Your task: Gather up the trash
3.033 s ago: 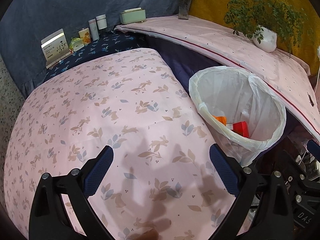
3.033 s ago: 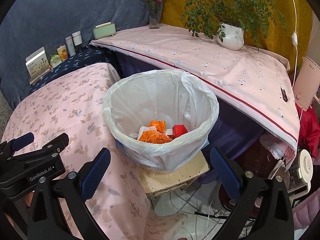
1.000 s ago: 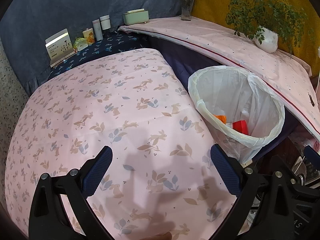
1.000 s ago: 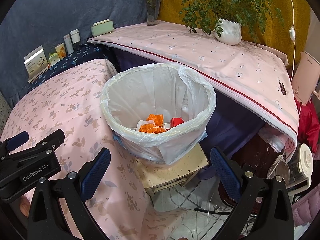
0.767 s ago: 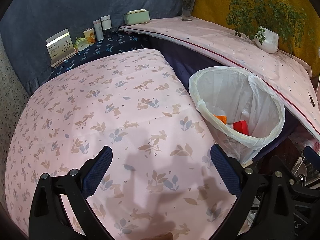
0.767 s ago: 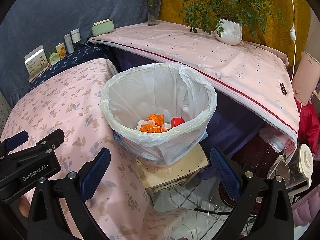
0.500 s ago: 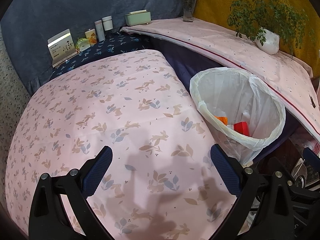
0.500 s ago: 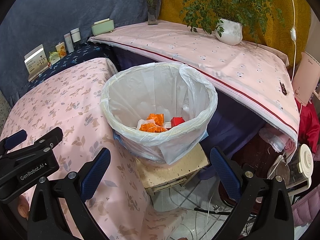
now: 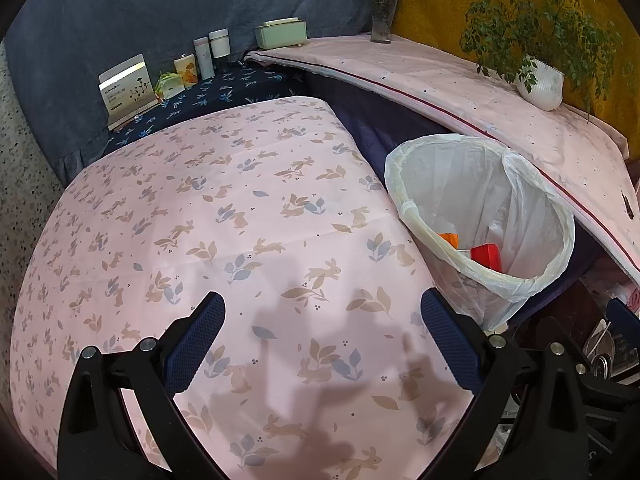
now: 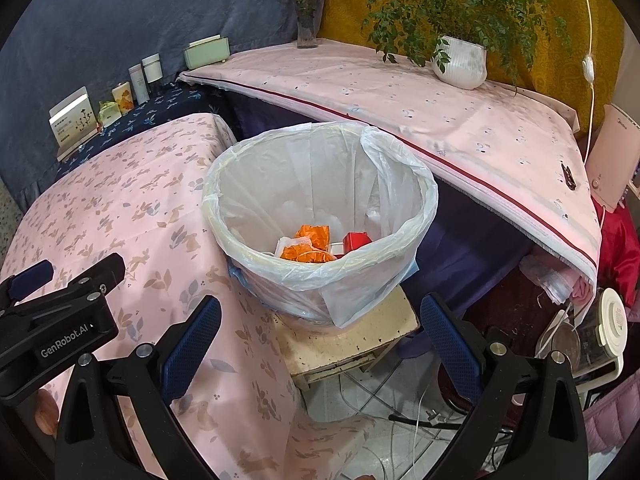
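Note:
A bin lined with a white plastic bag (image 10: 320, 216) stands on a small cream stool (image 10: 344, 344) beside the pink rabbit-print table (image 9: 224, 216). Orange wrappers (image 10: 310, 246) and a red carton (image 10: 356, 240) lie at its bottom; the bin also shows in the left wrist view (image 9: 480, 216). My left gripper (image 9: 322, 340) is open and empty above the pink tablecloth, left of the bin. My right gripper (image 10: 320, 340) is open and empty, held in front of the bin above the stool. The left gripper's body shows in the right wrist view (image 10: 56, 312).
A long pink-covered bench (image 10: 420, 112) runs behind the bin with a white plant pot (image 10: 460, 62) and a flower vase (image 10: 308, 20). Small bottles and cards (image 9: 176, 76) stand on a dark blue cloth at the back. Cables and an appliance (image 10: 600, 332) lie on the floor at right.
Both grippers have stayed open and nearly still; the views shifted only slightly.

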The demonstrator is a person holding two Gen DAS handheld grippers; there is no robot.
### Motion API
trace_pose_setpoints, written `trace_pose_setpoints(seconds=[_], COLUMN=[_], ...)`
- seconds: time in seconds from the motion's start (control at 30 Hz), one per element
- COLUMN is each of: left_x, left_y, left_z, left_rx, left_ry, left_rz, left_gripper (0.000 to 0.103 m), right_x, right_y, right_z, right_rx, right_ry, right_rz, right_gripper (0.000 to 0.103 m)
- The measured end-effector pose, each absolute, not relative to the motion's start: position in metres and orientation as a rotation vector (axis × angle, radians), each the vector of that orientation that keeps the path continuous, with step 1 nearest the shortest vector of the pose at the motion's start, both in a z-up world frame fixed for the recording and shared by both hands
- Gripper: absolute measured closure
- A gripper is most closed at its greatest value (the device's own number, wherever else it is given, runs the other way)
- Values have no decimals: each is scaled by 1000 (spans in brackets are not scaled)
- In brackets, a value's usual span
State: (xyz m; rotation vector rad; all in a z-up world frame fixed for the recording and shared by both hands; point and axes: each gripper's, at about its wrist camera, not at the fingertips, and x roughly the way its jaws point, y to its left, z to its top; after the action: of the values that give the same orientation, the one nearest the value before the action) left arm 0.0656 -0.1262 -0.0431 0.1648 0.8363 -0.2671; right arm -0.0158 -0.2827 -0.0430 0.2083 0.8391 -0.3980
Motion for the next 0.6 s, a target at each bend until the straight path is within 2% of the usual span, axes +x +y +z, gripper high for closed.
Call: trace_pose_setpoints(seconds=[0.6], left_x=[66], left_y=[-128], left_z=[-43], left_rx=[169], left_ry=[838], left_rz=[-270], left_gripper=[9], right_x=[-15], right_y=[-286], right_z=[-41], right_rx=[209], right_ry=[839], right_rz=[-403], right_gripper=[7])
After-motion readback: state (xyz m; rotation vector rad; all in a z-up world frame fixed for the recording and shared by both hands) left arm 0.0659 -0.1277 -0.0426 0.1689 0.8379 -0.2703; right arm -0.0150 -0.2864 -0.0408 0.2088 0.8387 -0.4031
